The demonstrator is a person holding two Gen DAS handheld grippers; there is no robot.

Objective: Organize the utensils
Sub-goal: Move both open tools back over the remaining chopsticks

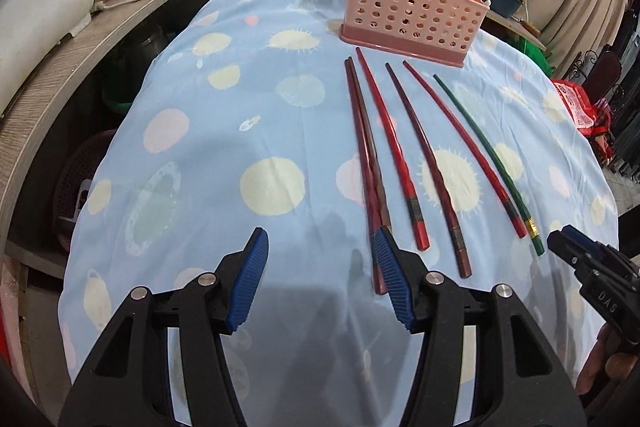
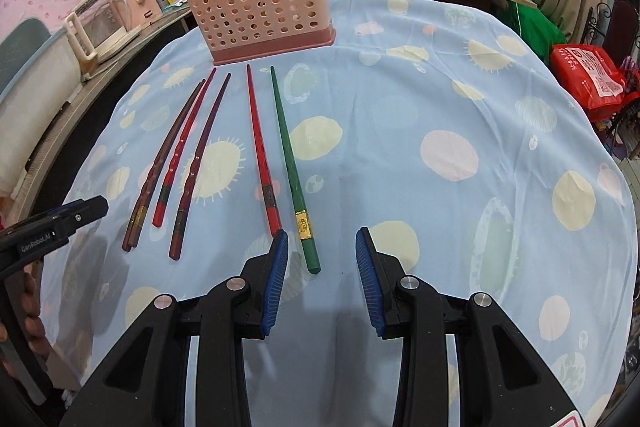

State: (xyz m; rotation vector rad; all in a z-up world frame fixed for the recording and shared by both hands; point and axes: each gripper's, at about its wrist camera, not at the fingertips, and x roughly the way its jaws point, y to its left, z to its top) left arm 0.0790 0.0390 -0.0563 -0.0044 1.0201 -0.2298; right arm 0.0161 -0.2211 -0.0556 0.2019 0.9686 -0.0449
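Chopsticks (image 1: 400,163) were laid in a row on the desk (image 1: 224,131) before the pink holder (image 1: 412,11); both grippers' fingers, left (image 1: 320,251) and right (image 2: 322,255), were held apart, seemingly grasping nothing.

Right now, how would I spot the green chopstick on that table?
Find the pink perforated holder on the blue cloth. Chopsticks lie in a row before it; the green chopstick is at the end nearest the right gripper, the only green one, with a gold band.

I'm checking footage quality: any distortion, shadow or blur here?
Left wrist view: fisheye bends the chopsticks and counter edge; a gripper shadow darkens the tablecloth. Right wrist view: same curving, dark vignette corners, pink utensil holder sharp.
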